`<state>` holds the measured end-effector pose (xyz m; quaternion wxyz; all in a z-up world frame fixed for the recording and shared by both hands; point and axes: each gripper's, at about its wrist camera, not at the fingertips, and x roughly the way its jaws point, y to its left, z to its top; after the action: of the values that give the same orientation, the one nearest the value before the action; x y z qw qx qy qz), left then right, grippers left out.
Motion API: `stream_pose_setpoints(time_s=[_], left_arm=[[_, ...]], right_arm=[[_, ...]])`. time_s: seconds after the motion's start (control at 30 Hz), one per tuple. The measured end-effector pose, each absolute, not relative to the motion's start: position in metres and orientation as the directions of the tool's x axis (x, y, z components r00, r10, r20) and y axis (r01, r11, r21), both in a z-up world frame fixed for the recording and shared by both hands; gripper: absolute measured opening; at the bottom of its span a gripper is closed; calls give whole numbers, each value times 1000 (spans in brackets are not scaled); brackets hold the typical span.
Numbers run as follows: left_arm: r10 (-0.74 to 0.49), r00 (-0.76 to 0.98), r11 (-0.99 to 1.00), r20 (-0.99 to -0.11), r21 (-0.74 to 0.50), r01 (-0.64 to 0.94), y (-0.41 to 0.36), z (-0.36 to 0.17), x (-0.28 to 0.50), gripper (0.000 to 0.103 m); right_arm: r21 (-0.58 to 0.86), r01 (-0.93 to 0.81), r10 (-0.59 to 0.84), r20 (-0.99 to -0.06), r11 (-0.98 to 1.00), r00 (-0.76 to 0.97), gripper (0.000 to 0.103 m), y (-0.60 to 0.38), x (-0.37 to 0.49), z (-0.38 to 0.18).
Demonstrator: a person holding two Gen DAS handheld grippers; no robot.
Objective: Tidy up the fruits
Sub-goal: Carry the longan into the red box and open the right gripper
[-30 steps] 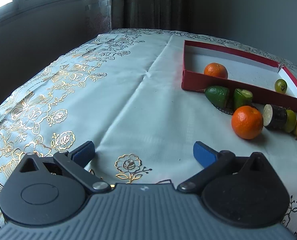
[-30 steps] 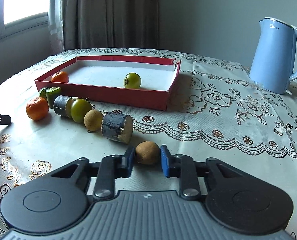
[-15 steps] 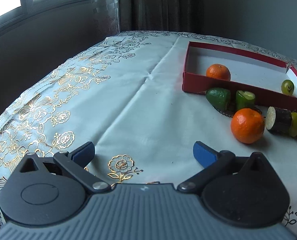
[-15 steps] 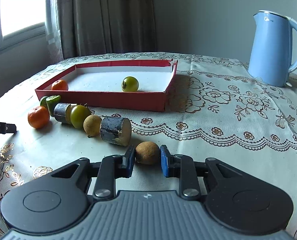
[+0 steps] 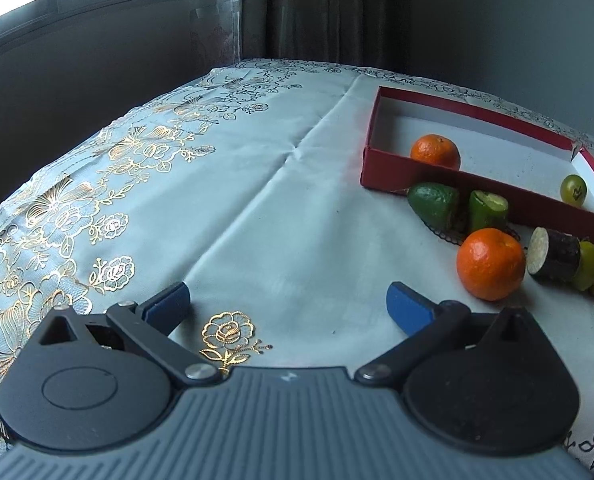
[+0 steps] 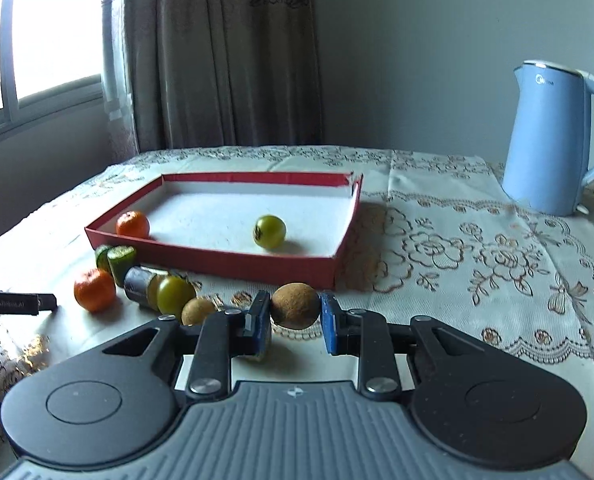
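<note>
My right gripper (image 6: pixel 295 322) is shut on a brown kiwi (image 6: pixel 295 306) and holds it above the tablecloth, short of the red tray (image 6: pixel 233 260). The tray holds an orange (image 6: pixel 133 224) and a green fruit (image 6: pixel 270 231). In front of it lie an orange (image 6: pixel 94 289), green avocado pieces (image 6: pixel 117 258), a dark cylinder (image 6: pixel 137 280), a green fruit (image 6: pixel 175 294) and a small brown fruit (image 6: pixel 197 310). My left gripper (image 5: pixel 287 306) is open and empty, left of the orange (image 5: pixel 490 263). The tray (image 5: pixel 385 168) also shows there.
A light blue kettle (image 6: pixel 553 136) stands at the back right. The lace tablecloth (image 6: pixel 477 272) covers the table. Curtains and a window are behind. My left gripper's fingertip (image 6: pixel 17 303) shows at the left edge of the right wrist view.
My right gripper has lifted the kiwi off the table and risen. My left gripper has drifted slightly, still open.
</note>
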<state>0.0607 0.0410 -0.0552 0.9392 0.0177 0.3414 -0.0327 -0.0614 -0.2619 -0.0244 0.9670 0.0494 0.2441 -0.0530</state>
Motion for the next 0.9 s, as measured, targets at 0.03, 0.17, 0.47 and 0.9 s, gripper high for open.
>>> stream_pose_setpoints(time_s=[0.03,0.17,0.47,0.9], left_arm=[[-49,765,997,-642,12,74,41,-55,60,103],[-48,766,997,-641,13,73,41,-55,59,103],[-49,765,997,-642,11,72,41,-56,59,103],[-49,766,997,-641,11,73,41,-56,59,103]], right_arm=[[71,122,-74,-474,990,877,26,-261,-60,-23],[70,105,-59,-475,992,878,26,-257,-57,-22],[31,91,-65,-479,995,875,26,-257,-32,-13],[20,145,-115,-505,989,856,26,-280,29,-8]])
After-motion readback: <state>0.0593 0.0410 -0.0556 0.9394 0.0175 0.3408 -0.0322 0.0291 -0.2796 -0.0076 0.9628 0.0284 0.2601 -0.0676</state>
